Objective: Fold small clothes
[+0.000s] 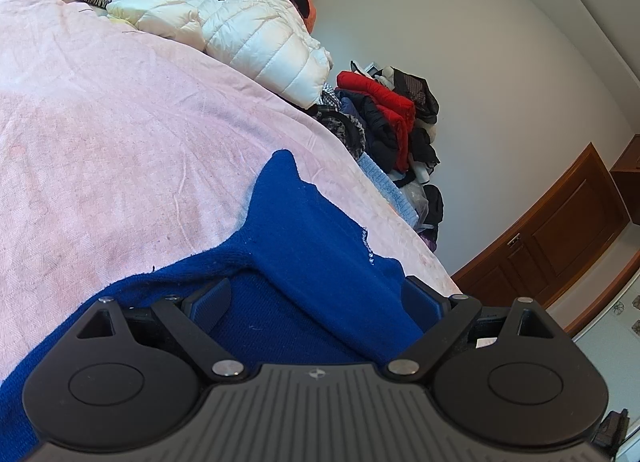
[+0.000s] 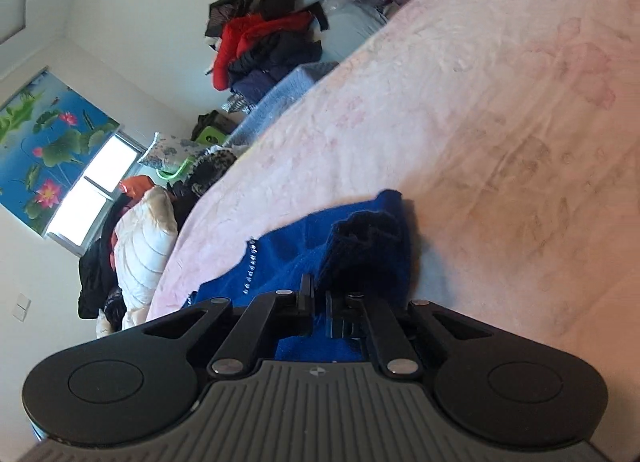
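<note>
A blue knit garment (image 1: pixel 304 230) with a small row of beads lies on the pink bed sheet (image 1: pixel 120 122). My left gripper (image 1: pixel 318 298) stands wide open low over it, and the cloth spreads across the gap between its fingers (image 1: pixel 212 298) without being pinched. In the right wrist view the same blue garment (image 2: pixel 280 258) is bunched into a dark fold just ahead of my right gripper (image 2: pixel 320 302). Its jaws are drawn together on that cloth. The fingertips are partly hidden by the fabric.
A white puffer jacket (image 1: pixel 256 34) and a heap of dark and red clothes (image 1: pixel 392 114) lie along the bed's far edge. A wooden cabinet (image 1: pixel 560 222) stands against the wall. The pink sheet (image 2: pixel 500 102) stretches bare to the right of the right gripper.
</note>
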### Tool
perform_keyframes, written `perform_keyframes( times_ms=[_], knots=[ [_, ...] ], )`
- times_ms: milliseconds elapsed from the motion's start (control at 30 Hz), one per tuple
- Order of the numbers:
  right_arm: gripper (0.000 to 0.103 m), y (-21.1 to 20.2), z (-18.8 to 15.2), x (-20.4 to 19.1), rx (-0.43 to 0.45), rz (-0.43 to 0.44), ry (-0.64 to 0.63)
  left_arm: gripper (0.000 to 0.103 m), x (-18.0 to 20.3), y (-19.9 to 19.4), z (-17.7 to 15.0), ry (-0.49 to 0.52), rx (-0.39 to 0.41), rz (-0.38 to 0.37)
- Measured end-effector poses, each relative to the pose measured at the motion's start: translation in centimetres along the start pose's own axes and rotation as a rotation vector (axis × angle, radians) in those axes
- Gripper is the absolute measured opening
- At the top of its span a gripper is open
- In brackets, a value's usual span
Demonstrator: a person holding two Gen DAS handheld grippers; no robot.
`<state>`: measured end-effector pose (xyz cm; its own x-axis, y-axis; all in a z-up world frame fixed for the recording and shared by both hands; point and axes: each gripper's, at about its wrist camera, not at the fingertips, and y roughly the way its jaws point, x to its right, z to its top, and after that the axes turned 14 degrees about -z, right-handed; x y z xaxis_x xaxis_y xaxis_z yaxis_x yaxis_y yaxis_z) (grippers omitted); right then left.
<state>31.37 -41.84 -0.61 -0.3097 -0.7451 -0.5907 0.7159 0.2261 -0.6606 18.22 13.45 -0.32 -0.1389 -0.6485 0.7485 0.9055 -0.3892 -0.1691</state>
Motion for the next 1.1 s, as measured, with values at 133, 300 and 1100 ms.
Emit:
perform_keyframes(
  times_ms=[133,300,1100],
  knots=[
    [0.024,1.0,-0.4,0.9,-0.088,-0.022,0.037,0.093,0.4,0.1,0.1,0.003,-0.017,0.018],
    [0.041,-3.6,0.6,1.9,0.058,-0.038,0.069,0.093,4.0,0.3,2.4,0.069,-0.062,0.032],
    [0.075,13.4,4.5,-15.5,-0.159,-0.080,-0.931,0.093,6.1,26.2,6.2,0.712,-0.674,0.168]
  ],
)
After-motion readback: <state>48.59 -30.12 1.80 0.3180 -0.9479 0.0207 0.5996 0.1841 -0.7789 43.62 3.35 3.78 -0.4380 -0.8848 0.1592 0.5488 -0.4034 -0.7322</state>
